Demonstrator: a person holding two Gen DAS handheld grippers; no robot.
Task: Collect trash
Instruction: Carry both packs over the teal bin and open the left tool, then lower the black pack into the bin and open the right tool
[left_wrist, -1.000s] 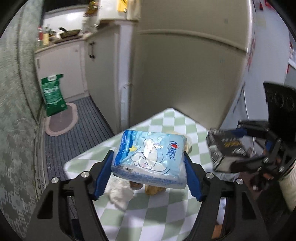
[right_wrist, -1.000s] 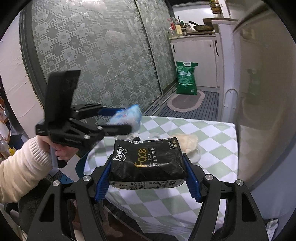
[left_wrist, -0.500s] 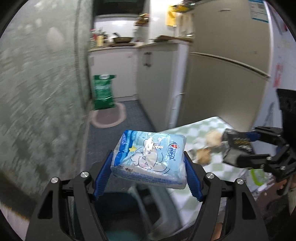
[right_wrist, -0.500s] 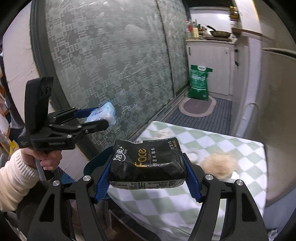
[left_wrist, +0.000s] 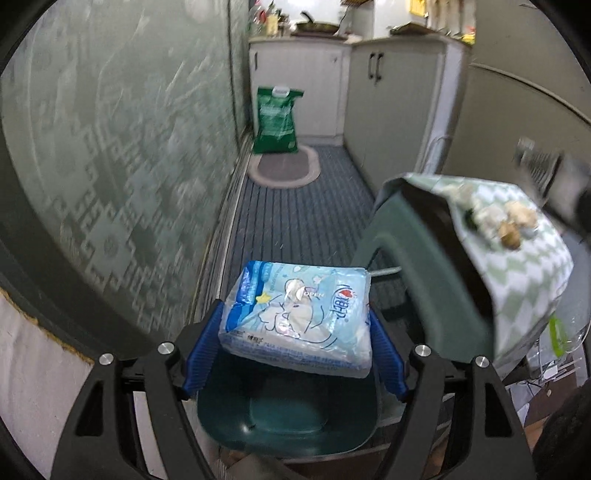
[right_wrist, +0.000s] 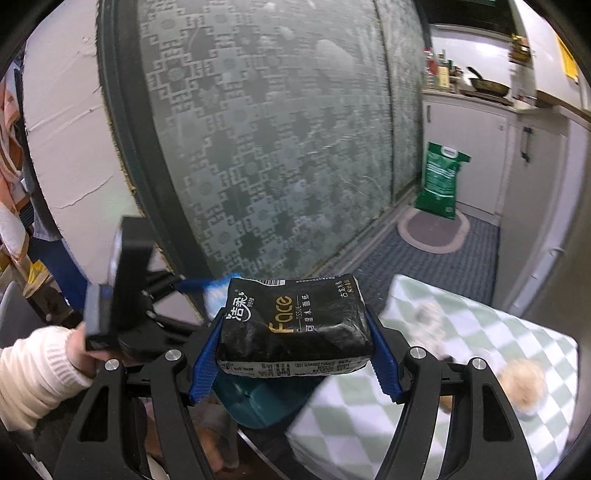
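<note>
My left gripper (left_wrist: 295, 332) is shut on a light blue tissue pack (left_wrist: 299, 314) and holds it right above a dark green bin (left_wrist: 288, 424) with its lid (left_wrist: 424, 266) tipped up. My right gripper (right_wrist: 293, 339) is shut on a black tissue pack (right_wrist: 293, 326) and holds it over the table's left edge, above the same bin (right_wrist: 255, 402). The left gripper (right_wrist: 122, 302) shows in the right wrist view at lower left. Crumpled tissues and shells (left_wrist: 506, 221) lie on the green checked table (left_wrist: 528, 266).
A patterned glass sliding door (right_wrist: 277, 147) runs along the left. A green bag (left_wrist: 277, 120) and an oval mat (left_wrist: 284, 168) lie on the grey floor beyond. White cabinets (left_wrist: 388, 99) and a fridge stand to the right.
Both grippers have swung left off the table with their packs. The left one now hangs over the open bin; the right one follows toward the table's edge.
</note>
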